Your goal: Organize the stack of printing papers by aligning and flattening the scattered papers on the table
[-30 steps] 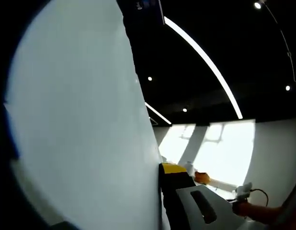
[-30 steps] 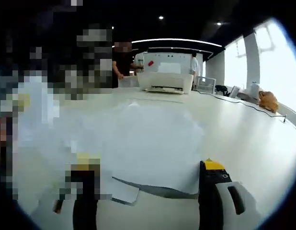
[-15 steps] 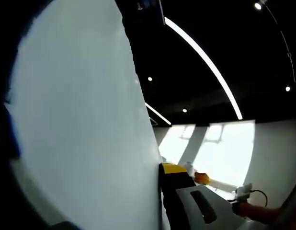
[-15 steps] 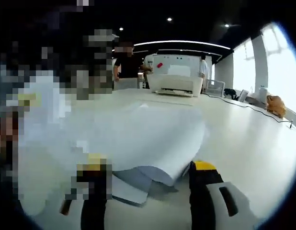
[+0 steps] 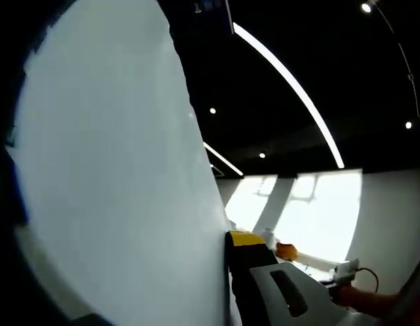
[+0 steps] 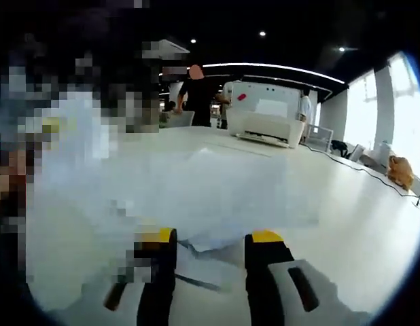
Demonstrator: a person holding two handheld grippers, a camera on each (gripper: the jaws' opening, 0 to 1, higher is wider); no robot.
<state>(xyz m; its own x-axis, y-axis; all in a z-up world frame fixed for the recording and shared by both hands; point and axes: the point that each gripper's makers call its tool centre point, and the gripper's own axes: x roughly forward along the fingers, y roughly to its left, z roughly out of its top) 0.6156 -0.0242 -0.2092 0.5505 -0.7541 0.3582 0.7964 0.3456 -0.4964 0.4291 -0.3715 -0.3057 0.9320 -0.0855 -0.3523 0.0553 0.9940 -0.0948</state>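
Right gripper (image 6: 210, 238) low and level, yellow-tipped jaws narrowly apart with a gap between. Left gripper (image 5: 247, 241) tilted upward, one yellow-tipped jaw visible, opening not discernible.

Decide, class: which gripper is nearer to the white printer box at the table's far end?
Judged only from the right gripper view: the right gripper faces the white printer box across the paper stack. The left gripper sits against a white paper sheet.

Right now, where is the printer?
In the right gripper view the white printer sits at the far end of the table, upper centre-right, beyond the printing papers, with a person standing just left of it.
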